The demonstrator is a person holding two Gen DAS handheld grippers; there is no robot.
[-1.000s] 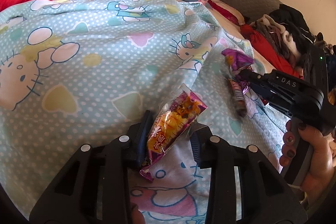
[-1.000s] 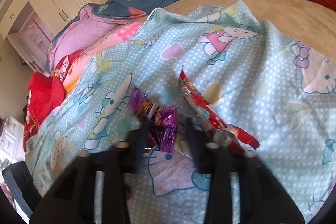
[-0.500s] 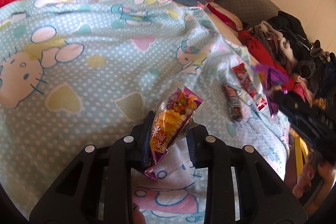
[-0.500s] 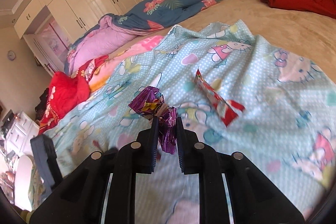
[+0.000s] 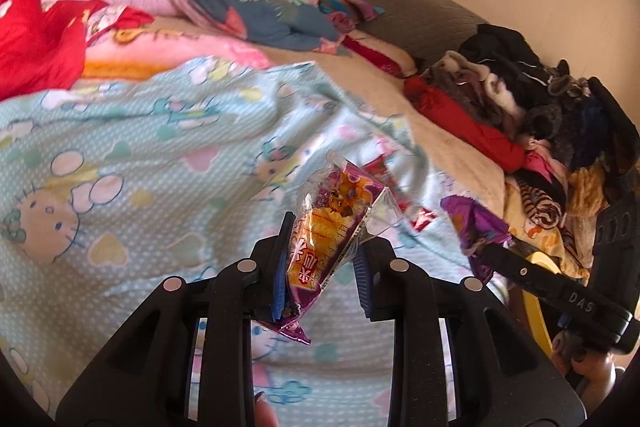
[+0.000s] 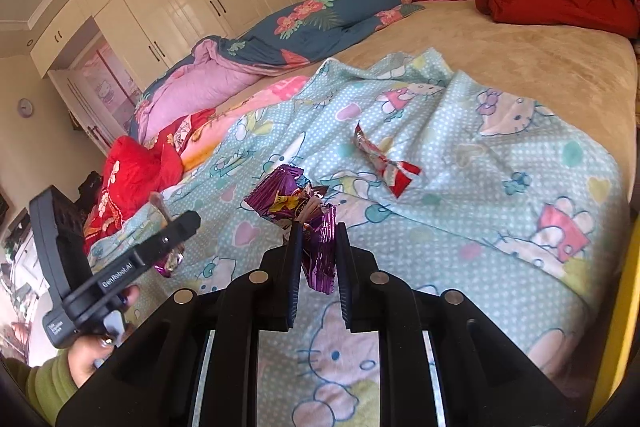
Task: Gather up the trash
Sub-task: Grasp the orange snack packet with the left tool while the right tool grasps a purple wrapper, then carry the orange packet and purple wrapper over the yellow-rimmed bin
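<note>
Bedcover [image 6: 460, 211] beyond the right claw [image 6: 316, 255], clamped on a purple wrapper [image 6: 304, 215], bears a red wrapper [image 6: 382, 163] ahead-right, lengthwise away; left claw [image 5: 322, 263] grips a yellow packet [image 5: 332, 239].

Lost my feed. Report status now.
Left gripper shut on yellow snack packet. Right gripper shut on purple wrapper. Red wrapper on blanket. Nothing in the way.

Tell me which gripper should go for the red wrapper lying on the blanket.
Neither is free: the left gripper is shut on the yellow snack packet, the right gripper on the purple wrapper. Once emptied, probably the right; the red wrapper lies just ahead of it.
</note>
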